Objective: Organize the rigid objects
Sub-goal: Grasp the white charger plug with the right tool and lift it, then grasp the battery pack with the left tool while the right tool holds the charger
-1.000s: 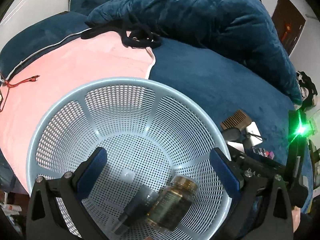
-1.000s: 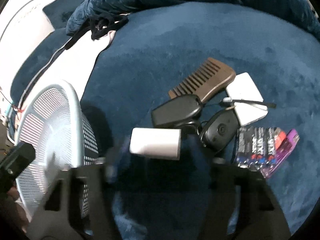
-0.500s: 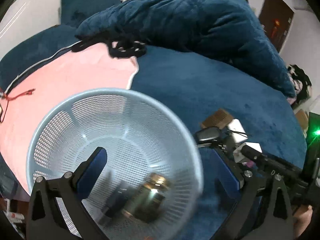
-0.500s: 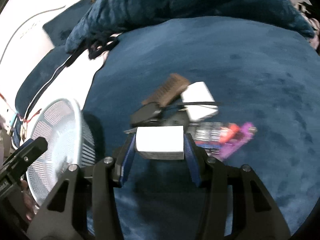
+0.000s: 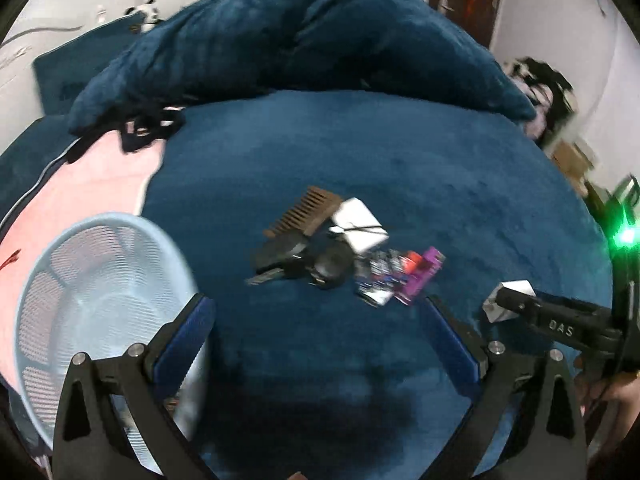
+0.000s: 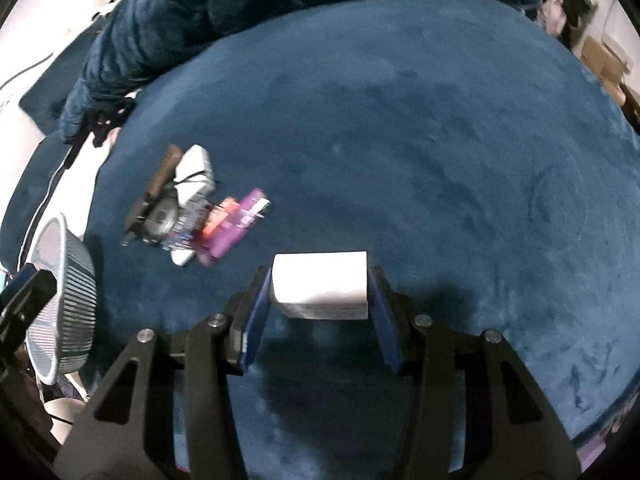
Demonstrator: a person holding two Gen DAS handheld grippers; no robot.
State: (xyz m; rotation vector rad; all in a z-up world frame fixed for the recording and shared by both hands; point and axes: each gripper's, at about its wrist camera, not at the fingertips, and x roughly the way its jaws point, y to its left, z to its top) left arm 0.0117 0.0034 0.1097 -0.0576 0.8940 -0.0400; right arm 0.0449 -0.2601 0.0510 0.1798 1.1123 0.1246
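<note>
1. My right gripper [image 6: 320, 292] pinches the white box [image 6: 320, 282] between both pads – held above the blue bedspread [image 6: 440, 140].
2. Box's long axis runs straight across from pad to pad.
3. My left gripper [image 5: 320, 320] – spread wide, nothing in it, basket [image 5: 100, 300] beside its left finger.

Bare blue bedcover [image 6: 420, 140] lies open right of the clutter pile [image 6: 192, 208]; basket [image 6: 64, 300] blocks far left
</note>
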